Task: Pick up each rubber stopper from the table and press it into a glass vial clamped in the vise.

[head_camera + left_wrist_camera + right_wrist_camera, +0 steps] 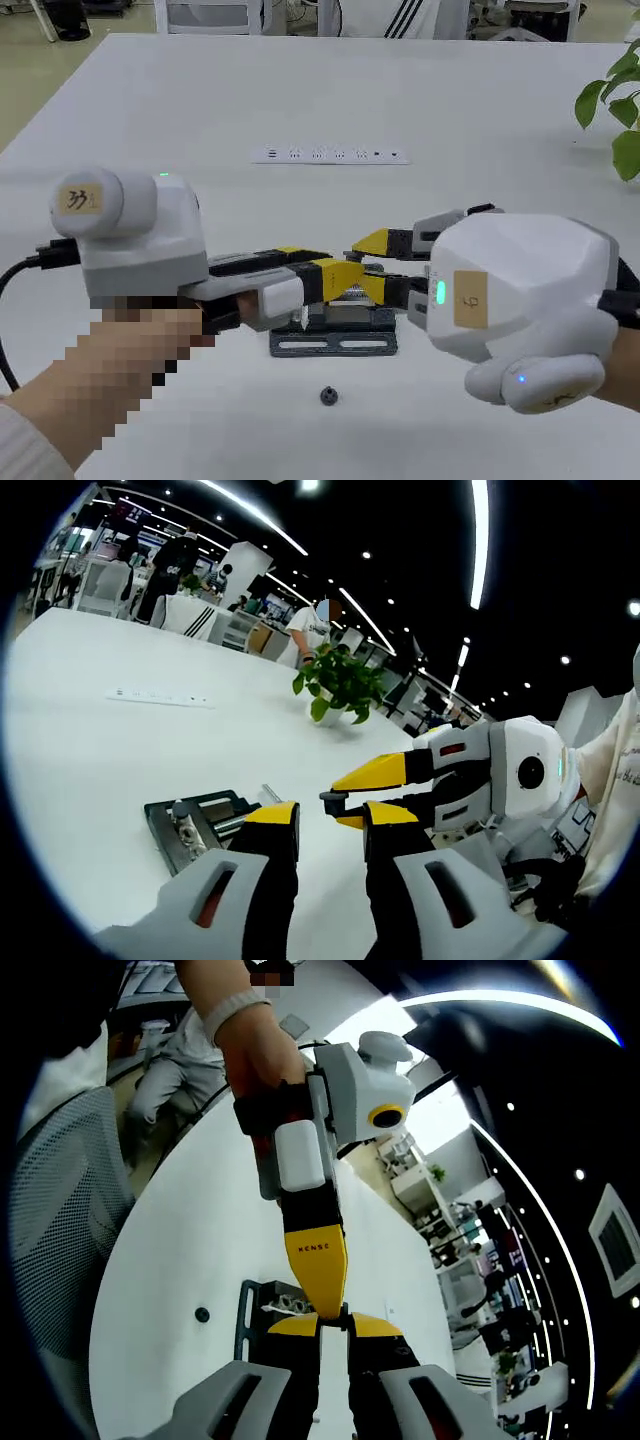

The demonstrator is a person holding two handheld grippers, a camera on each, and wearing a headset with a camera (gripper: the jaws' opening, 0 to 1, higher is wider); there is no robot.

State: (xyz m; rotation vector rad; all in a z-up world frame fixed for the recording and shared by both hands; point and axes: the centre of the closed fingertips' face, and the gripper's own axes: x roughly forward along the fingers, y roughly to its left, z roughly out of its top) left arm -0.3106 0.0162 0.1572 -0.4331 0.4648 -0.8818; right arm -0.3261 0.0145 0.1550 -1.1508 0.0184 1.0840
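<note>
Left tool (330, 815): grey shells, yellow wedge tips, jaws parted by a clear gap with nothing between them, hovering just above the vise (335, 345), a dark flat metal plate with slotted feet. Right tool (335, 1325): glossy white housing, tips meeting the left's over the vise with only a narrow slit. There's a small dark bit at its tips, can't tell if it's gripped. One round dark rubber stopper (328, 396) lies on the matte white counter (450, 110), near the vise on the person's side.
</note>
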